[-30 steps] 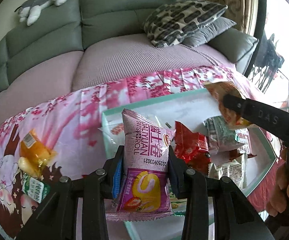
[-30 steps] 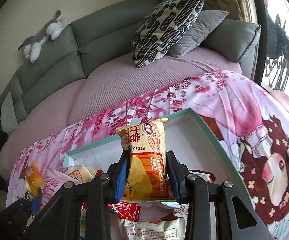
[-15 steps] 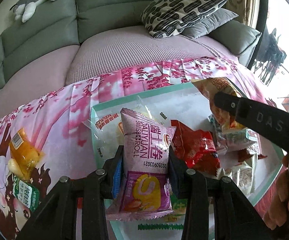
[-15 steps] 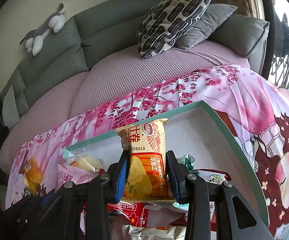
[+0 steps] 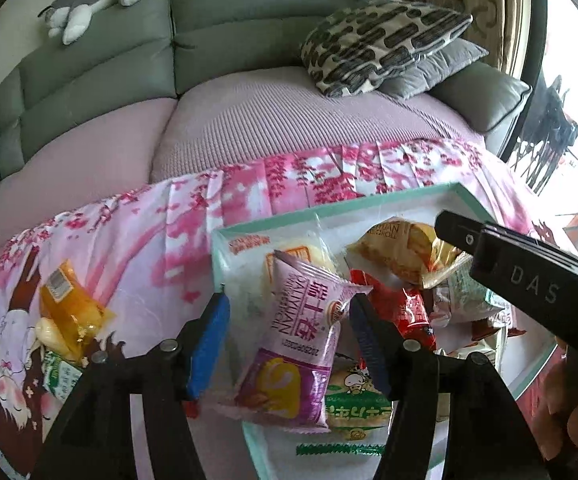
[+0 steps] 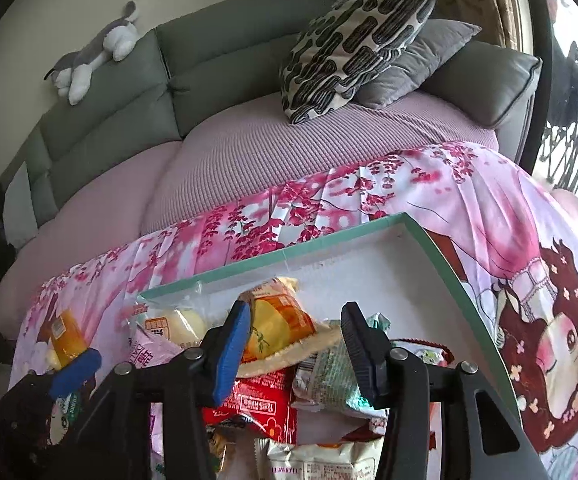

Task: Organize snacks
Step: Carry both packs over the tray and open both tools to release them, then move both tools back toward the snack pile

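Observation:
A white box with a teal rim (image 5: 329,208) (image 6: 329,246) lies on the pink cloth and holds several snack packets. My left gripper (image 5: 289,340) is open; the purple Swiss roll packet (image 5: 301,336) lies loose between its fingers, tilted, on the pile. My right gripper (image 6: 293,344) is open; the orange-and-yellow chip packet (image 6: 281,324) (image 5: 401,252) lies tipped over on the pile, near the left finger. A red packet (image 6: 261,404) (image 5: 405,312) and a green-white one (image 6: 325,376) lie below.
An orange packet (image 5: 69,304) and a green-white carton (image 5: 61,376) lie on the cloth left of the box. The right gripper's body (image 5: 529,280) reaches over the box's right side. A grey sofa (image 6: 209,80) with pillows (image 6: 353,44) stands behind.
Both grippers have opened. The purple Swiss roll packet and the chip packet were let go and have dropped onto the pile in the box.

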Demonstrator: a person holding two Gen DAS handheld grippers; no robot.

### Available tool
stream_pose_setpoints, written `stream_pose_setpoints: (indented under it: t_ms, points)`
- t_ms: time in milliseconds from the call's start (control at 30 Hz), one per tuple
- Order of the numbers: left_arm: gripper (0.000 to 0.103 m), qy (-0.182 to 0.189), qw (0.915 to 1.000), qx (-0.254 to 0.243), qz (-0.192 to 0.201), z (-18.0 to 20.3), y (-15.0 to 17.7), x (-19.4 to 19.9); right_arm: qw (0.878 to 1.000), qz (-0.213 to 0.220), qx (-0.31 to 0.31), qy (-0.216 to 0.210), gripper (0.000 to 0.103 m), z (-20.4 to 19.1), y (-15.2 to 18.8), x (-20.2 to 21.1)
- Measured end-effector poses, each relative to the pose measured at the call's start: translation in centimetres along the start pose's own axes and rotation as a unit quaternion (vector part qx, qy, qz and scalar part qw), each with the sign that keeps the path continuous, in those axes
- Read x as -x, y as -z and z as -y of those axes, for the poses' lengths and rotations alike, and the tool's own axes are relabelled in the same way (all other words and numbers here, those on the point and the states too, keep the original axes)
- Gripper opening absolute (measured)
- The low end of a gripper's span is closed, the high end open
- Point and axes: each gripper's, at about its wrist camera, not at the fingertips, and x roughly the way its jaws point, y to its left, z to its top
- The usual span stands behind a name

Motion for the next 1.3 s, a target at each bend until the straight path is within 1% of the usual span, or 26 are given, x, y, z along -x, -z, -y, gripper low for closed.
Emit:
stream_pose_setpoints:
  t_ms: [67, 100, 133, 167, 200, 267, 333, 400, 567, 600, 633, 667, 733, 800, 833, 1067, 1300]
  points:
    - [0.065, -0.007, 0.9999, 0.008, 0.006, -0.5, -0.1, 0.5, 1.0, -0.004, -0.002, 0.004, 0.054, 0.1, 0.0, 0.3]
    - [0.068, -0.011, 0.9998, 0.014, 0.008, -0.8, -0.2, 0.7, 1.0, -0.008, -0.002, 0.007, 0.056, 0.1, 0.1, 0.4]
    - [0.074, -0.016, 0.9996, 0.02, 0.012, -1.1, -0.2, 0.9, 1.0, -0.012, -0.001, 0.009, 0.061, 0.1, 0.1, 0.4]
    - [0.076, -0.026, 0.9991, 0.029, 0.017, -1.7, -0.3, 1.1, 1.0, -0.017, 0.001, 0.011, 0.064, 0.1, 0.3, 0.5]
    - [0.079, -0.034, 0.9985, 0.037, 0.021, -2.1, -0.3, 1.3, 1.0, -0.022, 0.005, 0.012, 0.064, -0.1, 0.4, 0.5]
    - [0.08, -0.046, 0.9972, 0.054, 0.024, -3.1, -0.3, 1.4, 0.999, -0.031, 0.013, 0.015, 0.067, -0.4, 0.7, 0.5]
    - [0.084, -0.055, 0.9955, 0.073, 0.024, -4.1, -0.3, 1.4, 0.999, -0.038, 0.021, 0.016, 0.069, -0.8, 1.1, 0.5]
    - [0.086, -0.067, 0.9929, 0.095, 0.026, -5.3, -0.1, 1.4, 0.999, -0.043, 0.028, 0.015, 0.071, -1.2, 1.5, 0.5]
    - [0.087, -0.102, 0.9873, 0.118, 0.03, -7.0, 0.5, 1.6, 0.998, -0.051, 0.045, 0.011, 0.078, -2.4, 2.2, 0.6]
    - [0.09, -0.105, 0.9866, 0.121, 0.031, -7.2, 0.6, 1.7, 0.997, -0.053, 0.047, 0.01, 0.08, -2.6, 2.3, 0.6]
    - [0.096, -0.11, 0.9856, 0.124, 0.031, -7.5, 0.7, 1.7, 0.997, -0.054, 0.049, 0.009, 0.083, -2.8, 2.4, 0.5]
    - [0.098, -0.114, 0.985, 0.126, 0.032, -7.7, 0.8, 1.8, 0.997, -0.055, 0.05, 0.009, 0.085, -2.9, 2.4, 0.4]
    - [0.098, -0.122, 0.983, 0.133, 0.037, -8.3, 0.9, 2.0, 0.997, -0.056, 0.054, 0.008, 0.089, -3.2, 2.5, 0.3]
    - [0.099, -0.131, 0.9802, 0.143, 0.042, -9.0, 1.2, 2.3, 0.997, -0.056, 0.057, 0.009, 0.097, -3.5, 2.6, 0.3]
    - [0.099, -0.134, 0.9794, 0.146, 0.043, -9.2, 1.2, 2.4, 0.997, -0.055, 0.057, 0.01, 0.103, -3.6, 2.6, 0.2]
    - [0.099, -0.149, 0.9729, 0.171, 0.043, -11.5, 2.3, 3.0, 0.997, -0.048, 0.066, 0.004, 0.103, -4.8, 2.8, 0.4]
    - [0.099, -0.168, 0.963, 0.207, 0.042, -15.0, 3.8, 4.0, 0.996, -0.032, 0.087, -0.012, 0.103, -7.1, 2.8, 1.2]
